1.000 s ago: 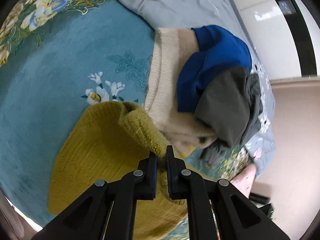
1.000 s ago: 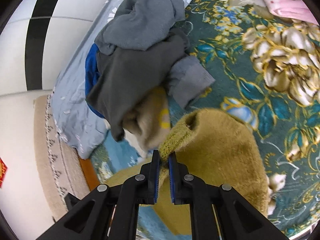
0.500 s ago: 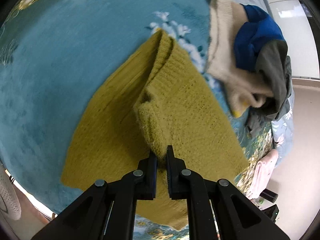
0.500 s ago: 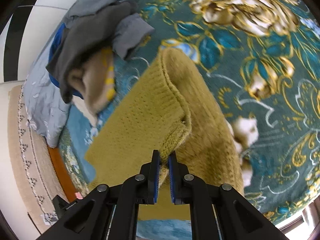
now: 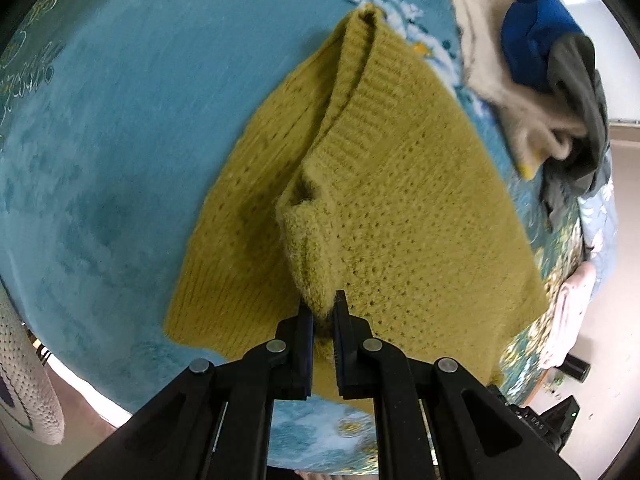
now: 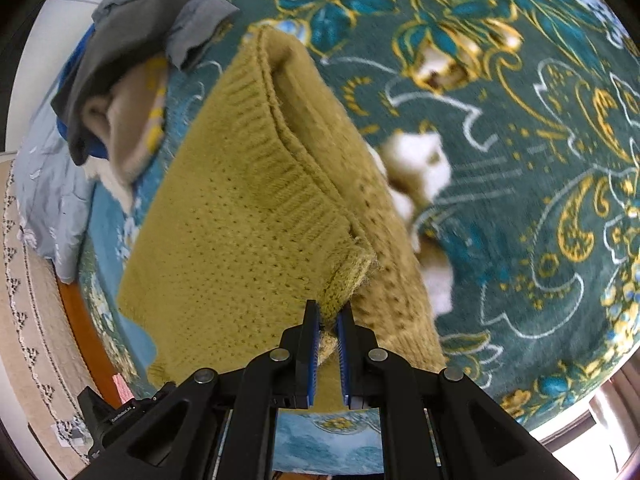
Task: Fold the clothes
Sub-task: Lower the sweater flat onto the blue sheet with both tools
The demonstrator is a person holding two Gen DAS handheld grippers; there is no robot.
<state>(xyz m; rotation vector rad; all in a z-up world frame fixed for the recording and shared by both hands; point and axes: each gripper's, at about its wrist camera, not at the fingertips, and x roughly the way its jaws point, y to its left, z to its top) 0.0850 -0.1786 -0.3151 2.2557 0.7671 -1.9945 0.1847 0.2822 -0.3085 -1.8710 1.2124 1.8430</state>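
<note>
Teal floral bedspread — white wall, beige floor beyond.

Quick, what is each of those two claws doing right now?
Left gripper: closed on a corner of the yellow sweater.
Right gripper: closed on another corner of it.

Mustard-yellow knitted sweater lifted off the bed, ribbed edge uppermost, heap of unfolded clothes at 1 o'clock
</note>
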